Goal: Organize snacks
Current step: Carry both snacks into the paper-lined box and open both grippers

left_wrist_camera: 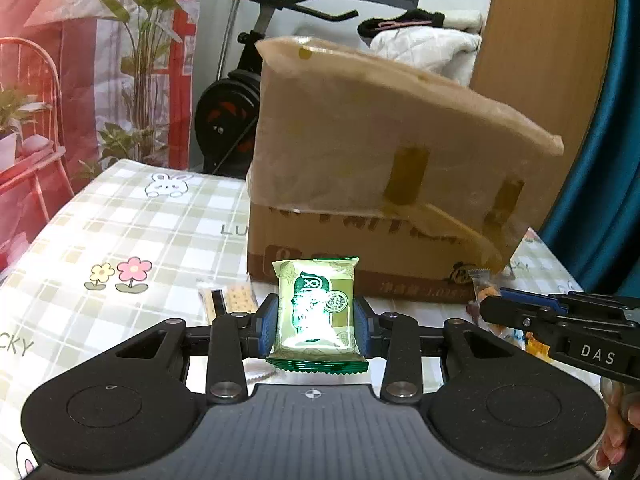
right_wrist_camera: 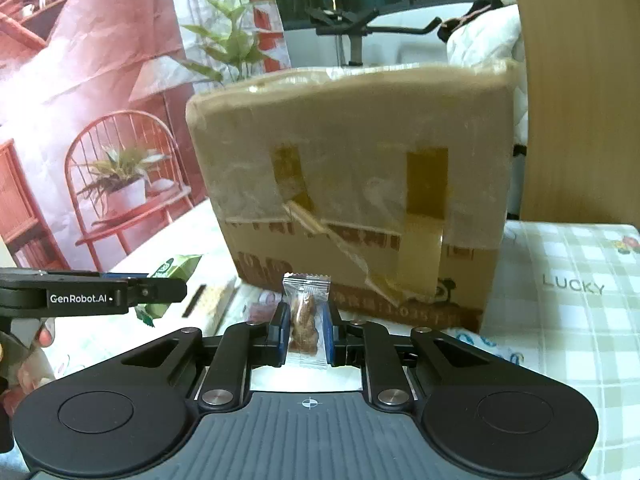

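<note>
1. Green foil first: the green packet (left_wrist_camera: pixel 316 312) stands upright between the blue pads of my left gripper (left_wrist_camera: pixel 316 318), which is closed on its two side edges. Its long axis runs up and down, its crimped lower seam hanging just below the jaws, clear of the checked tablecloth (left_wrist_camera: pixel 132 216).
2. Straight ahead of both hands stands the cardboard box (left_wrist_camera: pixel 360 216), taped, with its flap raised toward me. From here I cannot see its opening, so my guess is that the snacks must go up and over that top edge.
3. On the right, my right gripper (right_wrist_camera: pixel 306 330) is clamped on a clear-wrapped brown snack (right_wrist_camera: pixel 306 316), also held upright, long axis vertical.
4. The two hands sit side by side, about equally near the box front; neither snack is over it yet. More snacks, among them a cracker pack (left_wrist_camera: pixel 236 300), lie on the cloth just before the box.
</note>
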The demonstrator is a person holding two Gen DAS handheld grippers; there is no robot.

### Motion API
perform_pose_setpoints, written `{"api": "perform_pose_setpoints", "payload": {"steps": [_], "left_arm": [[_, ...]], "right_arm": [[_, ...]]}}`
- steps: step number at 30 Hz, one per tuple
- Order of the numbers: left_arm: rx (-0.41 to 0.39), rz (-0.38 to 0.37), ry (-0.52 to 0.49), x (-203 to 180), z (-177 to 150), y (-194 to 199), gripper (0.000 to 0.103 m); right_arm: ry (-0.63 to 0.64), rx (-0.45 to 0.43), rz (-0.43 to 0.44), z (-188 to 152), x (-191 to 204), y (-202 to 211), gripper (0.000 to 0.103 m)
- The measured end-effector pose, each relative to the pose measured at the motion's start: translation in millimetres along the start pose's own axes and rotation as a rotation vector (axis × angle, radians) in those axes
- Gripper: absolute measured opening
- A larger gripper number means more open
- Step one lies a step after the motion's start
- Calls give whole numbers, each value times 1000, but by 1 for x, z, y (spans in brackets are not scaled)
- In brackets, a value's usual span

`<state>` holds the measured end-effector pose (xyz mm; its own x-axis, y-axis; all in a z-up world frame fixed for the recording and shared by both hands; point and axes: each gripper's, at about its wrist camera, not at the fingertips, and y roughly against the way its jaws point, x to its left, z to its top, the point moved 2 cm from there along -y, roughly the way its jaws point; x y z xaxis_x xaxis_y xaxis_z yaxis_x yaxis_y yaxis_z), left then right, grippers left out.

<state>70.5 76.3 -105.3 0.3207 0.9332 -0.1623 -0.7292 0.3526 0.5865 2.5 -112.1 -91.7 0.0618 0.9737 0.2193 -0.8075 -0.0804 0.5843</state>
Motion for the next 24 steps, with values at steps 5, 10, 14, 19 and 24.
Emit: {"api": "perform_pose_setpoints", "payload": {"steps": [5, 10, 14, 19, 24], "left_arm": [[-44, -3, 7, -3, 8, 7, 40], [-109, -12, -1, -6, 27, 18, 40], [-181, -26, -17, -11, 49, 27, 40], [-264, -48, -53, -23, 89, 25, 40], [-284, -109, -44, -36, 133, 3, 40]], "right_arm": [[-1, -50, 3, 15, 2, 10, 15], [0, -124, 9, 41, 0, 22, 15], [9, -193, 15, 69, -3, 32, 15], [37, -262, -3, 116, -14, 32, 15], [19, -255, -90, 158, -49, 6, 16]]}}
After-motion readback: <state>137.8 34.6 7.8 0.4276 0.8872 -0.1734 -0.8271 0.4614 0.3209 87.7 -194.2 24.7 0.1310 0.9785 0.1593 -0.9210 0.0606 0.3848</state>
